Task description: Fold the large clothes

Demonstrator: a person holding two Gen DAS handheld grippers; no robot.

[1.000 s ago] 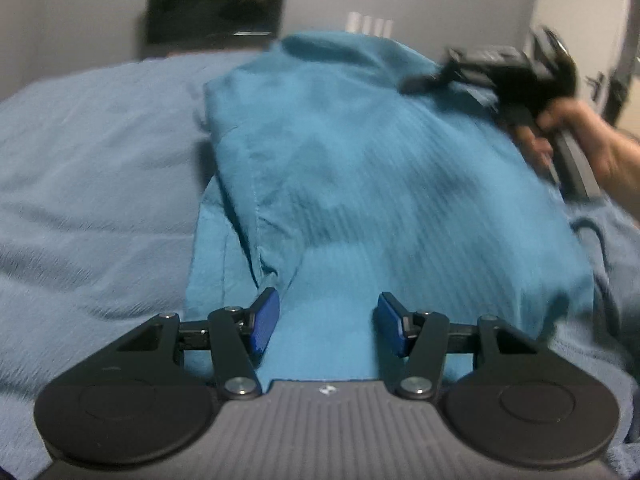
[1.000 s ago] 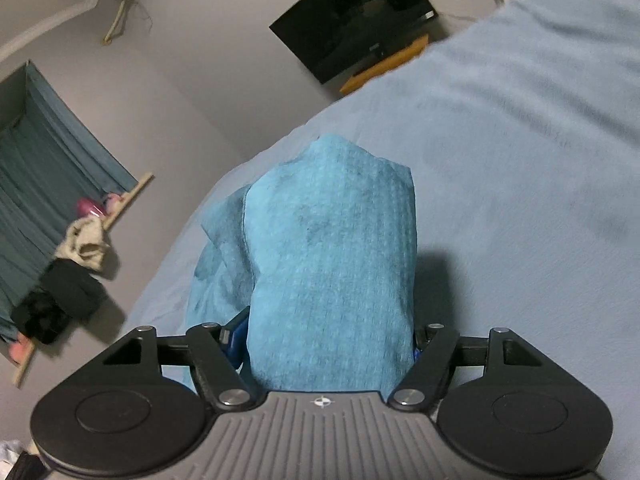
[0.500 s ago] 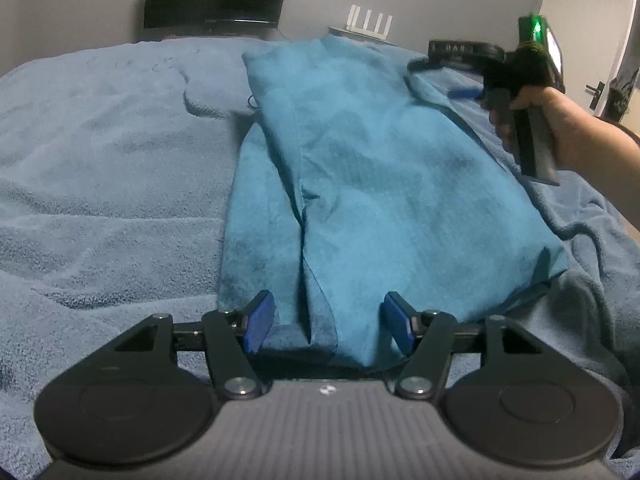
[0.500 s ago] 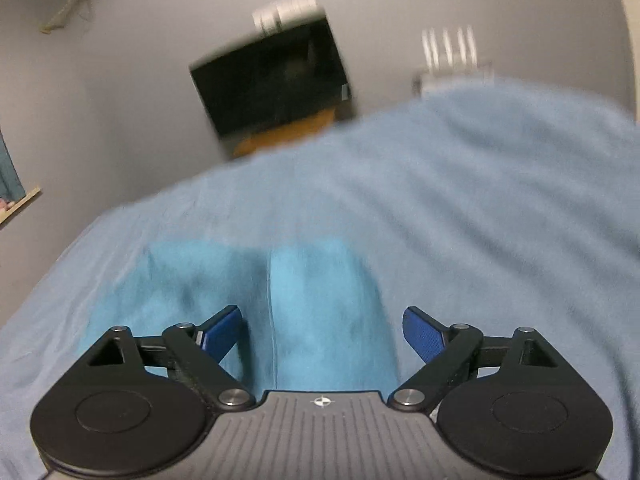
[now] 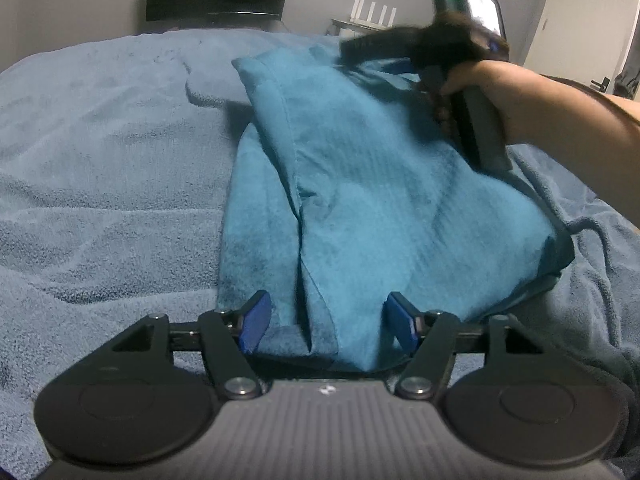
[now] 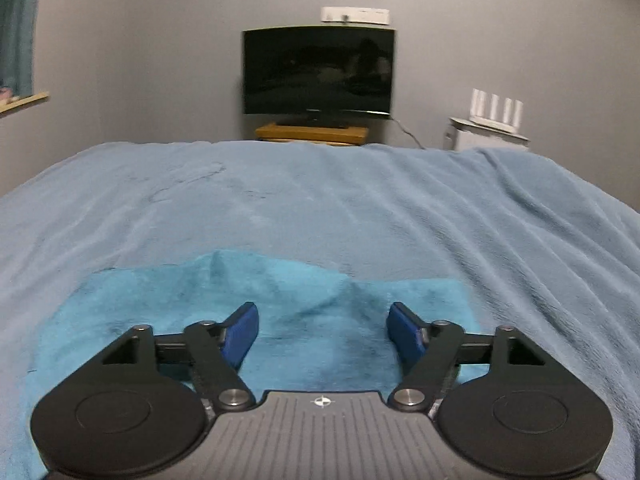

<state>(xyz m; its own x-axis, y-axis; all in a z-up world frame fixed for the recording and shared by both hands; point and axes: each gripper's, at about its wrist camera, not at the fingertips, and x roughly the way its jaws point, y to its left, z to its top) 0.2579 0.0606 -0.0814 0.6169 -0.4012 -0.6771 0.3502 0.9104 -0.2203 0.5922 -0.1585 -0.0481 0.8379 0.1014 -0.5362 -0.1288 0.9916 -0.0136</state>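
A teal garment [image 5: 380, 200] lies folded lengthwise on the light blue bed blanket [image 5: 100, 160]. Its near end sits between the blue pads of my left gripper [image 5: 328, 320], whose jaws are opening; the pads stand off the cloth. At the garment's far end a hand holds my right gripper [image 5: 360, 46], blurred, just above the fabric. In the right wrist view my right gripper [image 6: 322, 330] hovers over the garment's [image 6: 312, 300] rumpled far edge. Its jaws are closing, with only flat cloth below them and nothing pinched.
The blanket [image 6: 320, 200] stretches away past the garment. Beyond the bed, a dark TV [image 6: 318, 70] on a wooden stand [image 6: 312, 133] stands at the wall. A white router [image 6: 496, 110] is on a cabinet to the right, and a door [image 5: 580, 12] is at far right.
My right gripper let go of the raised fold it held, and the cloth now lies on the bed. It swung and rolled level. My left jaws widened slightly.
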